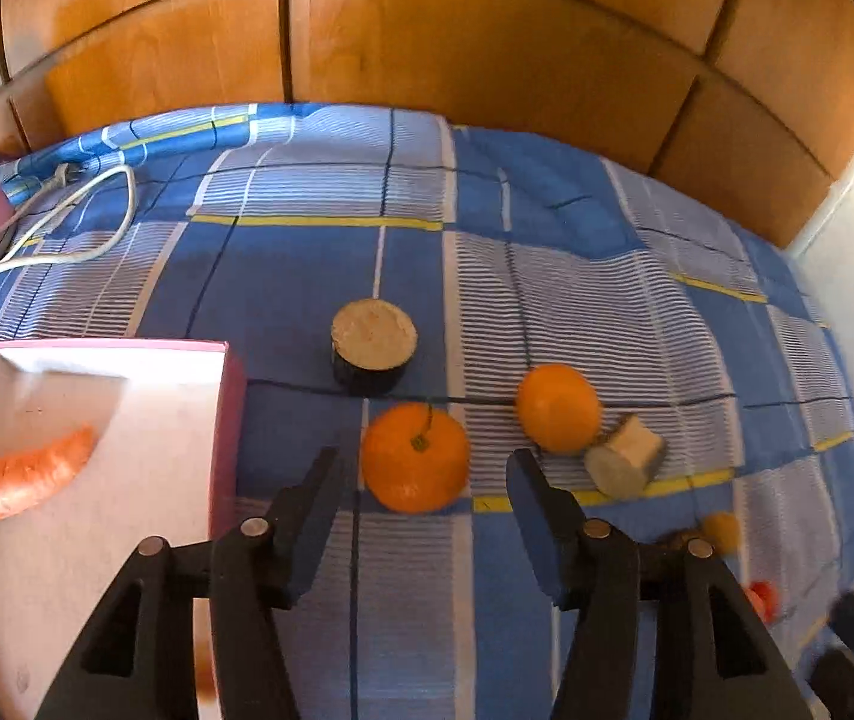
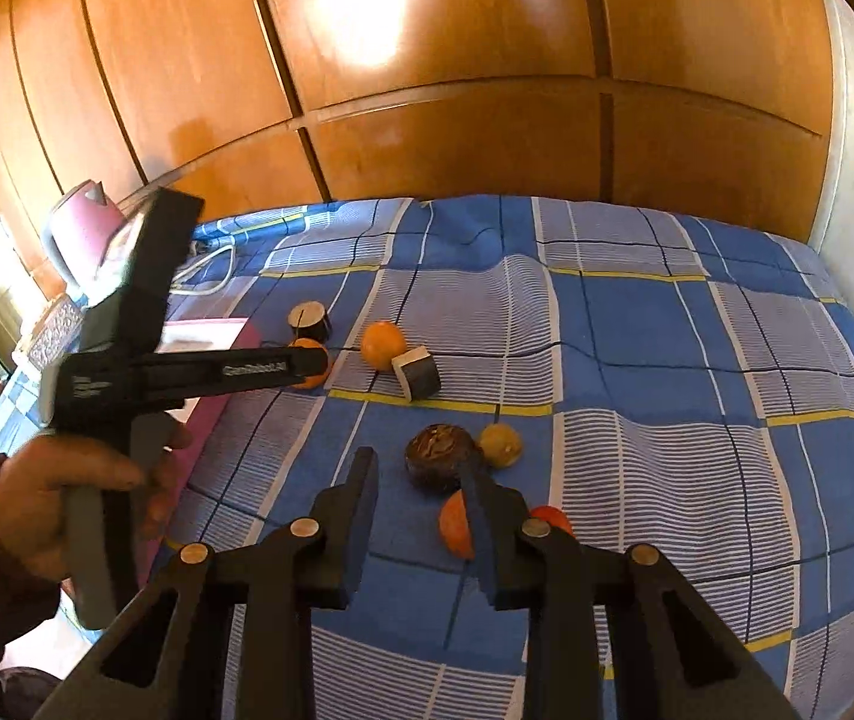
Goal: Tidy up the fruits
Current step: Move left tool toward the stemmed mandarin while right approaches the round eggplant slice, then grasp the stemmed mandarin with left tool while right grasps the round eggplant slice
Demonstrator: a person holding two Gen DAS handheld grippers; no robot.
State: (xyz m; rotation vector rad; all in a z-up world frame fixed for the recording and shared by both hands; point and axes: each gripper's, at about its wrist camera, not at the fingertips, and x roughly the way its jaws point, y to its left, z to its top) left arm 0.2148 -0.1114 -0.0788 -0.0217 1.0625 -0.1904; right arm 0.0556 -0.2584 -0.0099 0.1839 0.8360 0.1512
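Note:
In the left wrist view, my left gripper (image 1: 423,459) is open, its jaws on either side of an orange with a stem (image 1: 414,457) on the blue checked bedsheet. A second orange (image 1: 557,408) lies to its right. A carrot (image 1: 27,474) lies in the pink-rimmed white box (image 1: 219,420) at left. In the right wrist view, my right gripper (image 2: 417,465) is open and empty above a dark brown round fruit (image 2: 440,456), with a yellowish fruit (image 2: 500,445) and a red-orange fruit (image 2: 457,525) close by. The left gripper body (image 2: 198,372) shows at left, held by a hand.
Two cut wood-like stumps (image 1: 374,348) (image 1: 625,463) lie near the oranges. A white cable (image 1: 54,222) lies at the far left. A pink kettle (image 2: 81,234) stands at the bed's corner. Wooden wardrobe doors (image 2: 427,90) stand behind the bed.

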